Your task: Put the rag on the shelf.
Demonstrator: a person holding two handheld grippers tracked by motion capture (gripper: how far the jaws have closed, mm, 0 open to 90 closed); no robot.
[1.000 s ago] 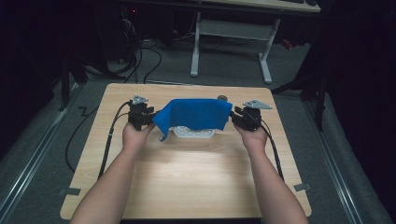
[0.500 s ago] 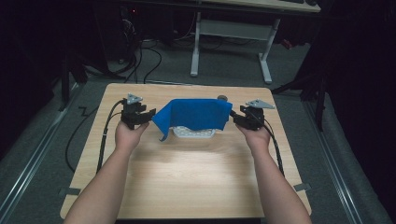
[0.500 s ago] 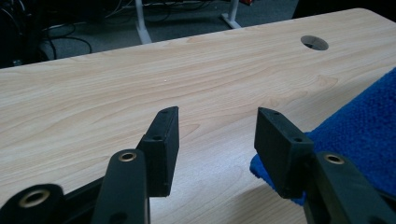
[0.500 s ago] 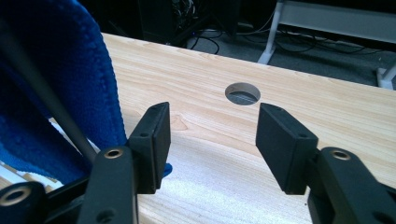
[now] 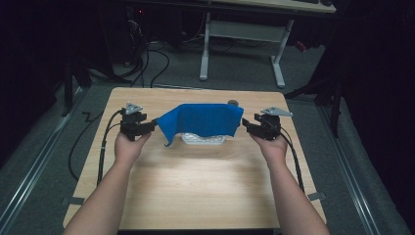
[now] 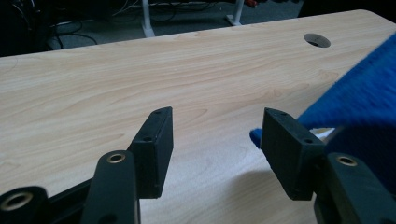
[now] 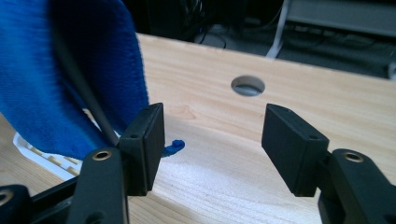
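A blue cloth (image 5: 200, 120) lies draped over a low white slatted tray (image 5: 203, 140) at the middle of the wooden table (image 5: 195, 186). My left gripper (image 5: 152, 125) sits just off the cloth's left edge. Its jaws have just been opening and stand open, with bare table between them (image 6: 217, 140) and the cloth (image 6: 359, 93) outside the right-hand jaw. My right gripper (image 5: 246, 123) is at the cloth's right edge. Its jaws have also just been opening, and it is open (image 7: 215, 140) with nothing between its jaws. The cloth (image 7: 60, 70) and the tray (image 7: 42, 156) lie beyond its left-hand jaw.
A round cable hole (image 5: 233, 103) is in the table behind the cloth. Bare wood stretches from the tray to the near edge between the forearms. Beyond the table stand a white desk frame (image 5: 205, 49) and floor cables (image 5: 147, 58).
Both grippers have opened and let go of the cloth's edges. The left hand has drawn a little to the left, away from the cloth. The cloth stays draped on the tray.
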